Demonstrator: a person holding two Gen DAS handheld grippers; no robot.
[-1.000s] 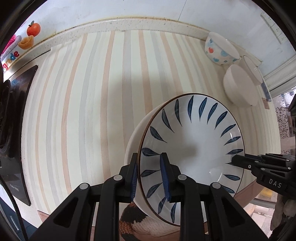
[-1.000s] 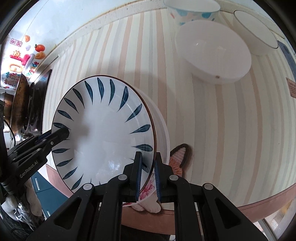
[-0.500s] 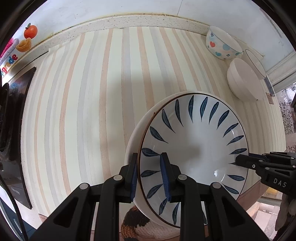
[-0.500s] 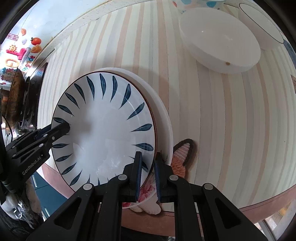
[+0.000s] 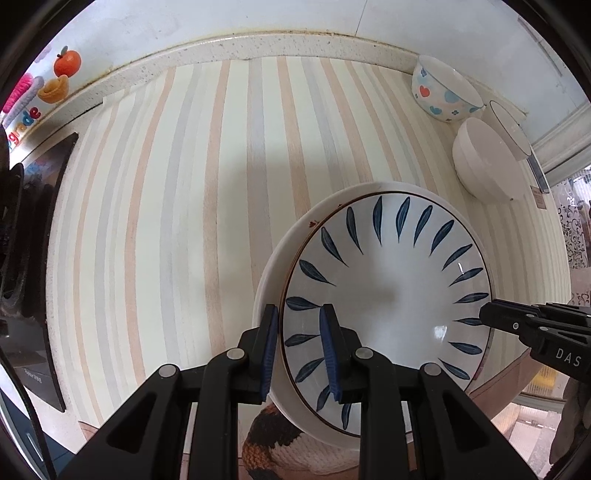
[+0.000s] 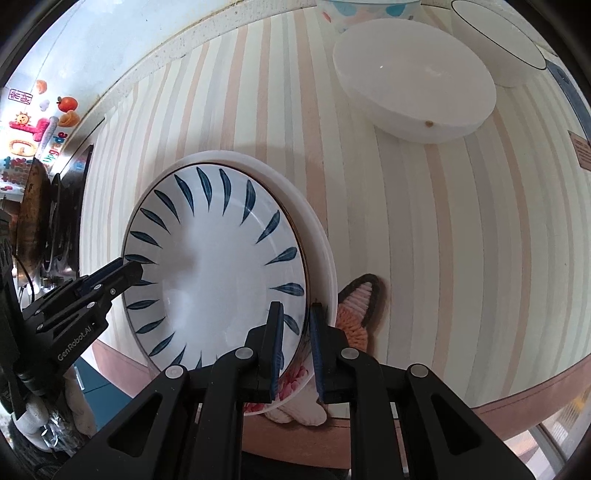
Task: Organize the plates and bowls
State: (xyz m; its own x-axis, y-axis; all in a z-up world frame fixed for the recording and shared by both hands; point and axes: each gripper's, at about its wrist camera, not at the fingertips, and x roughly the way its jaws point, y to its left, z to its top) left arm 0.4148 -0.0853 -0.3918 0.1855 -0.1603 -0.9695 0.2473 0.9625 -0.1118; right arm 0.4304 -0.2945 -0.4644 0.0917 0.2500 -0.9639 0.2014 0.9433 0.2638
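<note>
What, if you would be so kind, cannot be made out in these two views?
- Left wrist: the knitted mat is mostly hidden by the stacked plates and the left tongs.
- Right wrist: the floral plate under the blue-leaf plate shows only a sliver.
- Right wrist: the spotted bowl is cut off by the top edge.

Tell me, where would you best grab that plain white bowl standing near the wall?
Probably by its rim. The plain white bowl stands upright with its mouth open and a thin edge, so a gripper could come down from above with one finger inside the wall and one outside. The near side looks best: the spotted bowl and another white bowl crowd its far side.
</note>
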